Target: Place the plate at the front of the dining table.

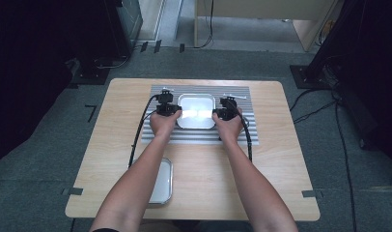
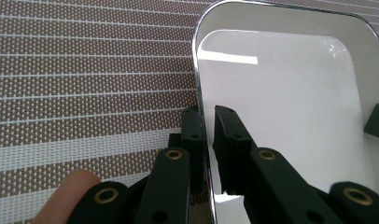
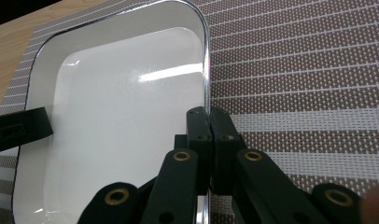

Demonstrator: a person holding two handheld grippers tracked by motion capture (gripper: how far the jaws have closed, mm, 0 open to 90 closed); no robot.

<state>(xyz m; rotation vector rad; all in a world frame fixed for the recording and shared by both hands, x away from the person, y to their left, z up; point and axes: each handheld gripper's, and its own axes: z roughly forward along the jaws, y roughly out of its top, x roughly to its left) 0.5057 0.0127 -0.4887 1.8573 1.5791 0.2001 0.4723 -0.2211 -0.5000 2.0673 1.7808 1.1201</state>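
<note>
1. Tray (image 1: 196, 110): white, shallow, chrome-rimmed with rounded corners, lying flat on a striped mat (image 1: 242, 130) toward the far side of a wooden table (image 1: 281, 159). It sits between the two grippers, one at each side rim.

2. Left gripper (image 1: 171, 110): reaches the tray's left rim. In its own view (image 2: 207, 122) the rim runs up between the jaws, one jaw outside over the mat (image 2: 85, 93), the other inside over the white floor (image 2: 290, 107). A slim gap shows between the inner jaw and the rim, so the pads straddle the edge without pressing on it. Jaws narrow.

3. Right gripper (image 1: 222, 114): at the tray's right rim. In its own view (image 3: 210, 122) the jaws stand pressed together on the rim (image 3: 207, 70), no gap visible; it is clamped on the tray edge.

4. Across the tray from each gripper, the tip of the other one shows over the far rim in both gripper views.

5. Edges: beyond the left gripper's outer jaw there is bare mat. A fingertip (image 2: 68, 189) shows low beside that gripper. Beyond the right gripper's outer jaw, likewise bare striped mat (image 3: 309, 79).

6. Room: nothing lies inside the tray. Behind the left gripper, well apart and near the table's near edge, a second tray (image 1: 163, 182) lies partly under the left forearm. Bare wood lies behind the right gripper and out to its side. Cables trail back from both grippers across mat and wood.
</note>
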